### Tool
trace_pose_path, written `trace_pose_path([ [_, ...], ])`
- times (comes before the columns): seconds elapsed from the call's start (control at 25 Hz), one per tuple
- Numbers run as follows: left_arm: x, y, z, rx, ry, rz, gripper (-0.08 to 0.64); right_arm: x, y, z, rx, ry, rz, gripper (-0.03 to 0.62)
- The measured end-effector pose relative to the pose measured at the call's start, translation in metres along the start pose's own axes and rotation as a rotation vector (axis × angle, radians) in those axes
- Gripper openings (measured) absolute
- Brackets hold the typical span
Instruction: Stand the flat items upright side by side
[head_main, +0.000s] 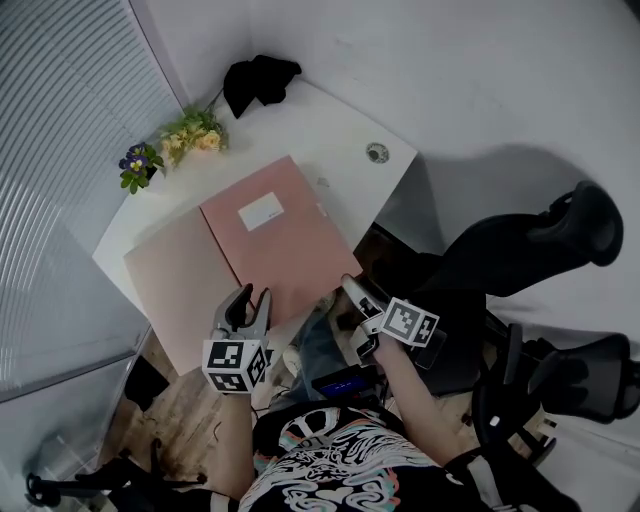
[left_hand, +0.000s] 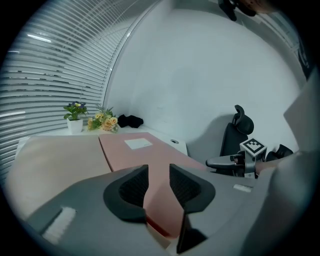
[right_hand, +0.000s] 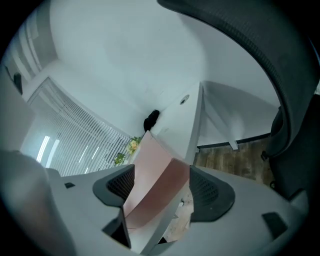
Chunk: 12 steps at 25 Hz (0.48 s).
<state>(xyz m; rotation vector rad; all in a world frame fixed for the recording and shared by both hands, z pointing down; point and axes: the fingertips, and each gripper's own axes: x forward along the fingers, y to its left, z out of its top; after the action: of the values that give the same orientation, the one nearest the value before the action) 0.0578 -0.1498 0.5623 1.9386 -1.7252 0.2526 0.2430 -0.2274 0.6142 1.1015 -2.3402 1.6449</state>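
Note:
Two flat folders lie side by side on the white desk (head_main: 345, 135). The pink folder (head_main: 285, 235) carries a white label; the paler folder (head_main: 180, 275) lies to its left. My left gripper (head_main: 250, 298) hovers at the pink folder's near edge. In the left gripper view its jaws (left_hand: 159, 187) stand apart, with the pink folder (left_hand: 145, 155) showing through the gap. My right gripper (head_main: 355, 298) is at the folder's near right corner, rolled sideways. That corner (right_hand: 155, 167) sits between its wide jaws (right_hand: 161, 187), and the pads do not press on it.
Yellow flowers (head_main: 195, 132), a small pot of purple flowers (head_main: 138, 165) and a black object (head_main: 258, 80) stand at the desk's far left corner by the blinds. A cable grommet (head_main: 376, 152) sits at the right edge. Black office chairs (head_main: 530, 250) stand to the right.

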Motion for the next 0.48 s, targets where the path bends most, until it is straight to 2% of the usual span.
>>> trace_pose_path([
  [0.2,0.009,-0.002,-0.008,0.051,0.060,0.006,0.132,0.006,-0.010,0.001,0.080,-0.018,0.032,0.347],
  [0.36,0.013,-0.001,-0.012,0.058,0.088,0.005,0.132,0.016,-0.013,0.002,0.126,-0.015,0.054,0.364],
  [0.48,0.016,-0.002,-0.012,0.046,0.088,-0.006,0.132,0.019,-0.018,0.009,0.192,-0.058,0.077,0.368],
])
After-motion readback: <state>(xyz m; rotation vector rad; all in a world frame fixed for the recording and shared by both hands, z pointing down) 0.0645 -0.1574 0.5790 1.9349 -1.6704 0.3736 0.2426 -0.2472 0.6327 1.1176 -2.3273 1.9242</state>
